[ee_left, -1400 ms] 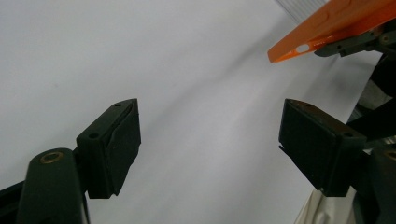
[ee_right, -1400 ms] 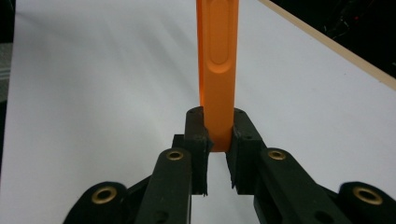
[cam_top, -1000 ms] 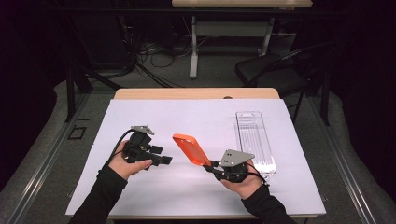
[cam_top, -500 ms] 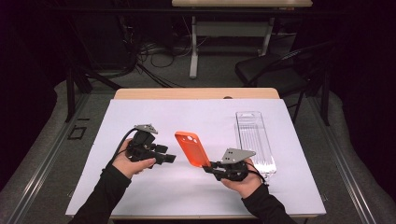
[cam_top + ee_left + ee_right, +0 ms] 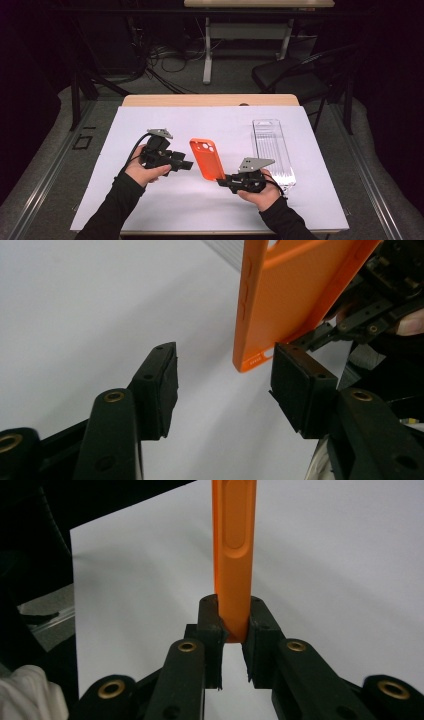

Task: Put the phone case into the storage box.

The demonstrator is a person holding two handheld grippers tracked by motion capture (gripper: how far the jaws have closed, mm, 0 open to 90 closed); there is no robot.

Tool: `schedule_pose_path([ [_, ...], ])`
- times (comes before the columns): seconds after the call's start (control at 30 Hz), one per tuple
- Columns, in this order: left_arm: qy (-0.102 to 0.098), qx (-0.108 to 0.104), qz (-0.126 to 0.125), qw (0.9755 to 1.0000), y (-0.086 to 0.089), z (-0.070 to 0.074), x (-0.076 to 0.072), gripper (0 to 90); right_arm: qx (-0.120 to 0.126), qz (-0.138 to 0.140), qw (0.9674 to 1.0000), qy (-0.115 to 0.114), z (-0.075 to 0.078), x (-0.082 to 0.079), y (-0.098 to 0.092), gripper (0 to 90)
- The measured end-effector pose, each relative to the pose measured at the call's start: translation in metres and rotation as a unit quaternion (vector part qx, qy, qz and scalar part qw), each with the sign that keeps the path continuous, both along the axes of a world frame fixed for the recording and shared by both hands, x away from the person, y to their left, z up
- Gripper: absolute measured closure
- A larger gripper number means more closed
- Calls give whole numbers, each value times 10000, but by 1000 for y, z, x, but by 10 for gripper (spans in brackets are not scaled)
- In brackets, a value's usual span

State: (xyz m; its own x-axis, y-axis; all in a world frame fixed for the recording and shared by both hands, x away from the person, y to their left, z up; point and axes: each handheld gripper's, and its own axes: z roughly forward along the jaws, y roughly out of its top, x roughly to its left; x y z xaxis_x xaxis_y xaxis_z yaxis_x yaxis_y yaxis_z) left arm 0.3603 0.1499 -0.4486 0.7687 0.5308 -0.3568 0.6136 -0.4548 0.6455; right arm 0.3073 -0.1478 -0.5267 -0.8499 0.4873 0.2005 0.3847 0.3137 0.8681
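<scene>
Orange phone case [image 5: 207, 159]: standing upright at centre frame in the high view, above the white worktop [image 5: 210, 125]. Right gripper [image 5: 234, 630] is clamping its lower edge (pads pressing both faces). Left gripper [image 5: 222, 375], at left of centre, is half-parted and has just been narrowing; the case corner is seemingly just beyond its pads, untouched. Clear plastic tray [image 5: 272, 150] is lying at right.

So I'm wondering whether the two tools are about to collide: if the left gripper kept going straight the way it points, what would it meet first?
Probably the orange phone case, near its lower corner, held in the right gripper. The left gripper has just been closing, with nothing between its jaws. Depth is hard to judge.
</scene>
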Motion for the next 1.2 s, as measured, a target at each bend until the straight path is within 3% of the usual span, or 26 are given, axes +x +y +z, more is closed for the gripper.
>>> schedule_pose_path([
  [0.13, -91, -12, 7, 10000, -3, 1, 3, 451, 27, 24, 10000, 74, -1, 0, 0, 801],
  [0.4, -148, -248, 43, 9996, -2, 3, 7, 465, 30, 45, 9999, 142, -2, 0, 1, 801],
  [0.8, -114, -527, -12, 9985, -3, 6, 11, 582, 45, 88, 9998, 181, -3, 1, 2, 801],
  [1.2, -166, -630, -45, 9979, -5, 8, 12, 671, 29, 93, 9997, 209, -3, 1, 2, 801],
])
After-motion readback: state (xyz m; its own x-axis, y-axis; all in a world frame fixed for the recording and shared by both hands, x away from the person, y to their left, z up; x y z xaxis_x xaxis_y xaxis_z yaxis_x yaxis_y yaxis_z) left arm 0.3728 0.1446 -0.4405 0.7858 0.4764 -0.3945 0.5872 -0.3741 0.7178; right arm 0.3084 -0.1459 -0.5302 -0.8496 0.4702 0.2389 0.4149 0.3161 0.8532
